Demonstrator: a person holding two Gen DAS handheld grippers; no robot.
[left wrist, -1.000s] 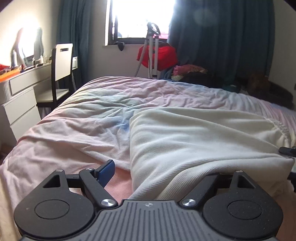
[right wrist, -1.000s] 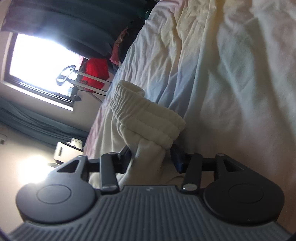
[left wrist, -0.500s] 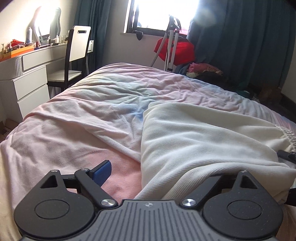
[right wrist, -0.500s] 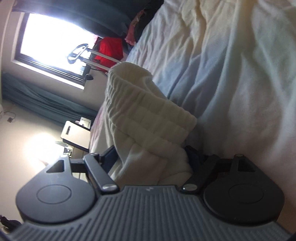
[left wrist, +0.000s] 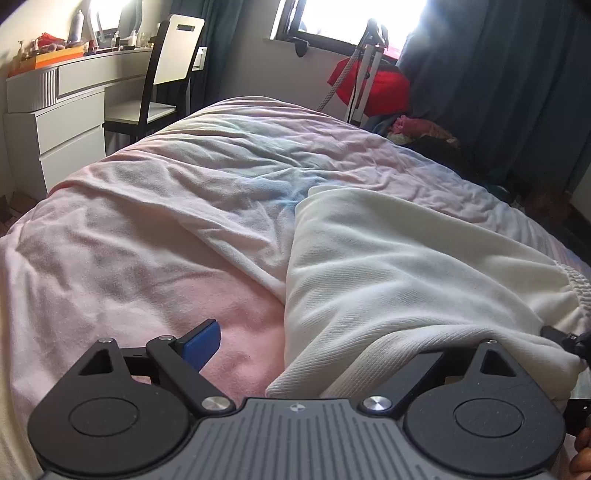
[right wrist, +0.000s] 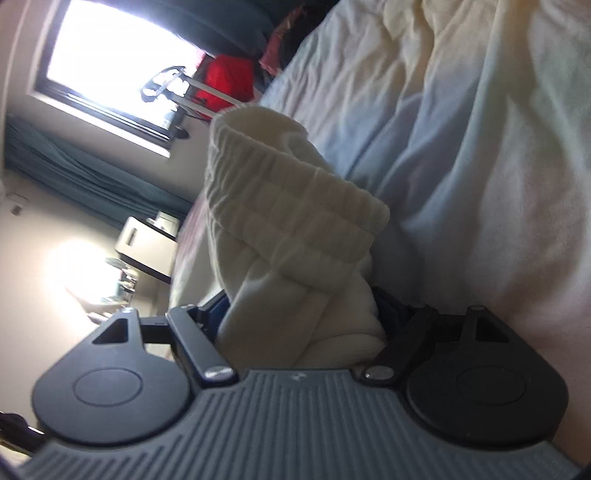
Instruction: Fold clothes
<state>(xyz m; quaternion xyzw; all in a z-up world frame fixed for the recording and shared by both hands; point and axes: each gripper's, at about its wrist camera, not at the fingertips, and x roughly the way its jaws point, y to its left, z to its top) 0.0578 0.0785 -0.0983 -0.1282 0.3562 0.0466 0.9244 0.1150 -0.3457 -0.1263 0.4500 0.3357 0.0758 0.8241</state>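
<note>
A cream knit garment (left wrist: pixel 406 266) lies spread on the bed's pink and pale blue cover (left wrist: pixel 147 240). My left gripper (left wrist: pixel 321 339) stands open at the garment's near edge. Its left blue pad (left wrist: pixel 201 347) is bare over the pink cover, and the right finger is hidden under the cloth's hem. In the right wrist view, the garment's ribbed waistband (right wrist: pixel 288 192) is bunched and raised. The cloth below it sits between the wide jaws of my right gripper (right wrist: pixel 301 314), which do not pinch it.
A white desk with drawers (left wrist: pixel 66 110) and a chair (left wrist: pixel 166 74) stand left of the bed. A tripod-like stand (left wrist: pixel 365 66), a red bag (left wrist: pixel 373 85) and a heap of clothes (left wrist: pixel 421 129) sit below the window (left wrist: pixel 351 18). Dark curtains (left wrist: pixel 498 74) hang at the right.
Both grippers' jaws have widened. The right gripper had pinched the cloth below the waistband; it now sits loose between the jaws. Both wrist views have rolled a little.
</note>
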